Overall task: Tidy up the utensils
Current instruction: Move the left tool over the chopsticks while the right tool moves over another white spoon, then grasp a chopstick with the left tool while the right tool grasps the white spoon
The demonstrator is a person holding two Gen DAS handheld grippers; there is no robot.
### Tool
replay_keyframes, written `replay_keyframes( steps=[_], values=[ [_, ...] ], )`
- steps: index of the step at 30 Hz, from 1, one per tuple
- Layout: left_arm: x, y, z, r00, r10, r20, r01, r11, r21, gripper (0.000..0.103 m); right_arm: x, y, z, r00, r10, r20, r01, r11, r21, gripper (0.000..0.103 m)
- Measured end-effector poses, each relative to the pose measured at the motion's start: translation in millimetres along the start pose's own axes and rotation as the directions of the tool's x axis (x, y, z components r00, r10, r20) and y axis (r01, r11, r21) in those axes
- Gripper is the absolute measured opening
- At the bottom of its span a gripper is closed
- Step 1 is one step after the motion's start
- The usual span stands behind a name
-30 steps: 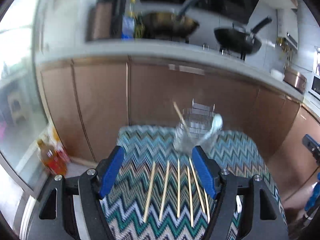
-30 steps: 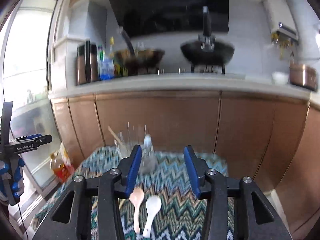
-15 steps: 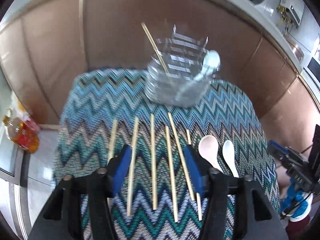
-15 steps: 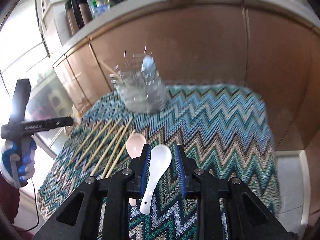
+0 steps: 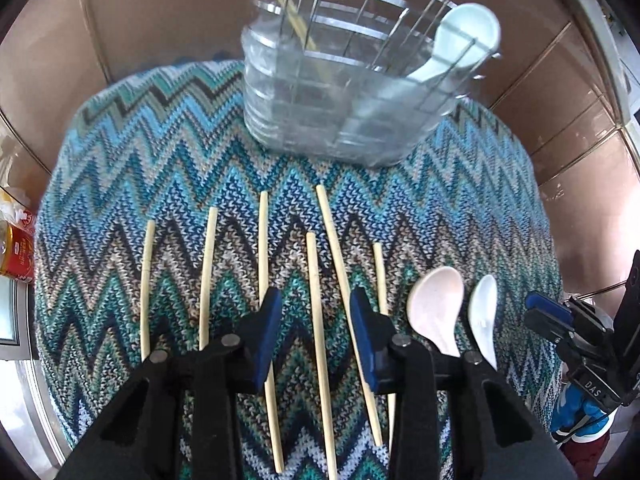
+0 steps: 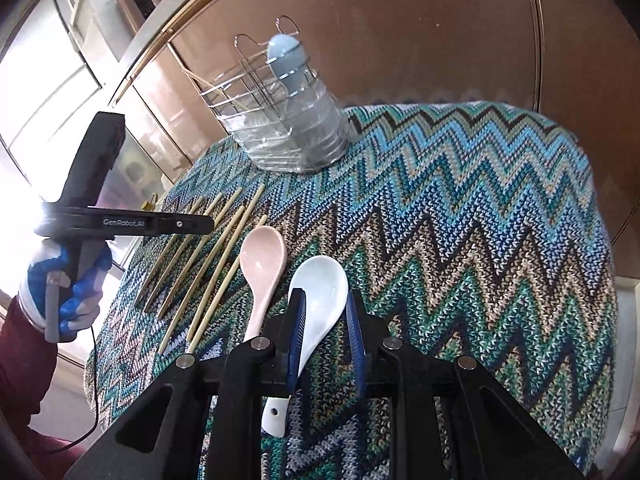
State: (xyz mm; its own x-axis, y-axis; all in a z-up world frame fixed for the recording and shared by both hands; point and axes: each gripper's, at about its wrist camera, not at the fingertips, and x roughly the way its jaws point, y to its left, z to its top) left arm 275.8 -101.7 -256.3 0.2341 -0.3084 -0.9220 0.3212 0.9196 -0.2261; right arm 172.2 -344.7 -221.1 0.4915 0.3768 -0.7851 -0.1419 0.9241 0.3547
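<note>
Several wooden chopsticks (image 5: pixel 208 272) lie side by side on the zigzag cloth (image 5: pixel 160 152). To their right lie a pink spoon (image 5: pixel 436 308) and a white spoon (image 5: pixel 484 312). At the back stands a wire holder (image 5: pixel 340 92) holding one chopstick (image 5: pixel 292 12) and a pale blue spoon (image 5: pixel 460 36). My left gripper (image 5: pixel 315 304) points down, its jaws closing either side of one chopstick (image 5: pixel 314 264), gaps still showing. My right gripper (image 6: pixel 325 300) is closing around the white spoon (image 6: pixel 320 284); a gap shows at the right pad. The pink spoon (image 6: pixel 262 264) lies just left of it.
Brown cabinet doors (image 6: pixel 420 40) rise close behind the small table. An oil bottle (image 5: pixel 16 256) stands on the floor at the left. The other gripper's handle, in a gloved hand (image 6: pixel 60 292), hangs over the table's left side. The cloth's right half (image 6: pixel 480 220) carries nothing.
Both grippers have dropped toward the table and tipped downward. Both pairs of jaws have narrowed, the left around a chopstick, the right around the white spoon.
</note>
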Motion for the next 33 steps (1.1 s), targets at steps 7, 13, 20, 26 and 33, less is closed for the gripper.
replay_keyframes(
  steps=[7,13,20,26,33],
  values=[
    [18,-1,6,0.999,0.013,-0.042,-0.014,1.000,-0.008,0.023,12,-2,8,0.998,0.042,-0.045,-0.042,0.999,-0.003,0.021],
    [28,-6,11,0.998,0.020,-0.067,-0.019,1.000,0.007,0.020,35,-5,19,0.990,0.078,-0.115,-0.079,0.997,-0.004,0.021],
    [41,-14,18,0.997,0.019,-0.076,-0.018,1.000,0.010,0.019,54,-11,29,0.982,0.084,-0.172,-0.087,0.996,-0.011,0.022],
    [41,-13,18,0.997,0.020,-0.077,-0.019,1.000,0.017,0.019,53,-13,31,0.982,0.094,-0.166,-0.102,0.994,-0.041,0.022],
    [44,-14,21,0.994,0.021,-0.108,-0.017,0.999,0.033,0.019,64,-12,36,0.962,0.126,-0.242,-0.147,0.987,-0.070,0.022]
  ],
)
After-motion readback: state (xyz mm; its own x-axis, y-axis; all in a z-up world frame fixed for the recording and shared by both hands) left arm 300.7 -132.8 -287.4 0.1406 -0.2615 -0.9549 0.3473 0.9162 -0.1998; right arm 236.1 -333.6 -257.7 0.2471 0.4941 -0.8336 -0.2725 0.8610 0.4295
